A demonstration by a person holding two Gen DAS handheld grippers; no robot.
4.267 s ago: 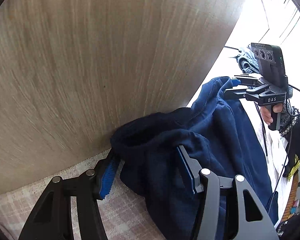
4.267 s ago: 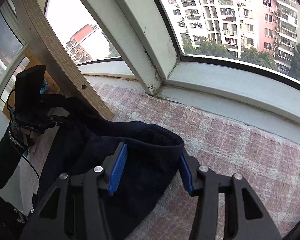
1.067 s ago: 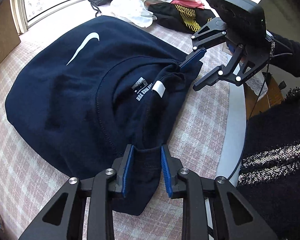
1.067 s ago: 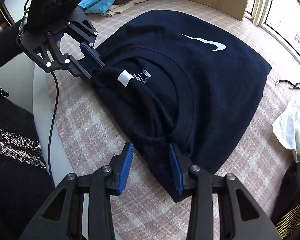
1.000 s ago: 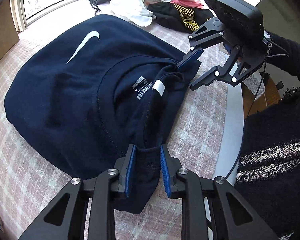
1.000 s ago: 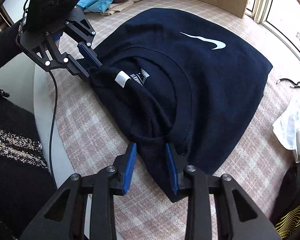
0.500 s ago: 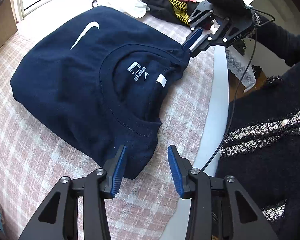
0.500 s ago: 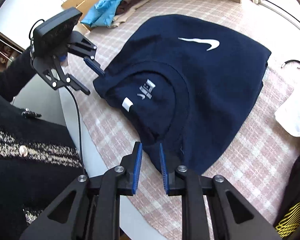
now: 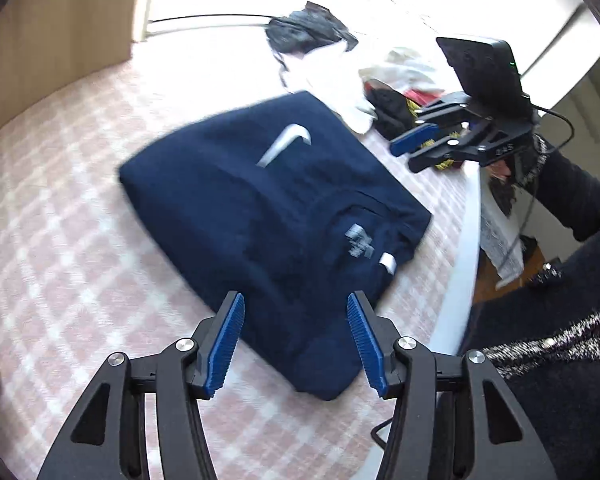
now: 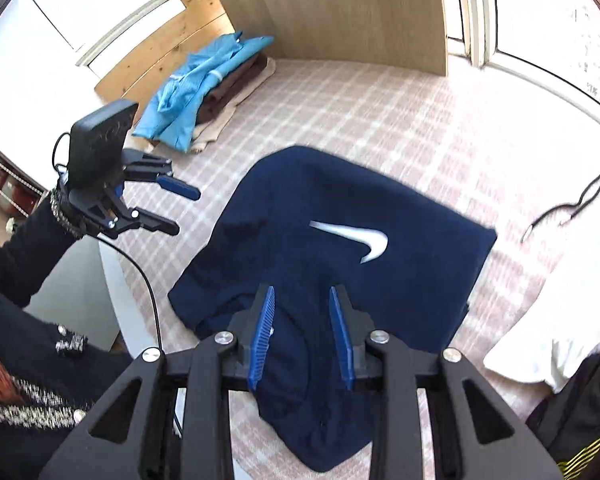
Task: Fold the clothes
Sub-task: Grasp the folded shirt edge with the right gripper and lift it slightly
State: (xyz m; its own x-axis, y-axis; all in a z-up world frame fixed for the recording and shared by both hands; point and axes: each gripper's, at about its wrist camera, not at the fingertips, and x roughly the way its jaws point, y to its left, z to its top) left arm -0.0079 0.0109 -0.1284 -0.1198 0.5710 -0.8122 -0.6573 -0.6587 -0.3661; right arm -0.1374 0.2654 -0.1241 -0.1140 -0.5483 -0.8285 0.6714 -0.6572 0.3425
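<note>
A folded navy sweatshirt (image 9: 260, 216) with a white swoosh lies flat on the pink checked cloth; it also shows in the right wrist view (image 10: 340, 256). My left gripper (image 9: 296, 340) is open and empty, raised above the sweatshirt's near corner. It shows in the right wrist view (image 10: 180, 208) at the left, off the sweatshirt. My right gripper (image 10: 302, 336) is open and empty above the collar end. It shows in the left wrist view (image 9: 416, 148) at the right, clear of the garment.
A stack of folded clothes with a light blue top (image 10: 200, 92) sits at the back left by a wooden panel (image 10: 324, 8). A heap of unfolded white and black clothes (image 9: 340, 68) lies beyond the sweatshirt. The white table edge (image 9: 466, 248) runs along the right.
Both grippers let go of the sweatshirt's shoulders, opened and lifted away. The sweatshirt now lies flat and folded on the cloth.
</note>
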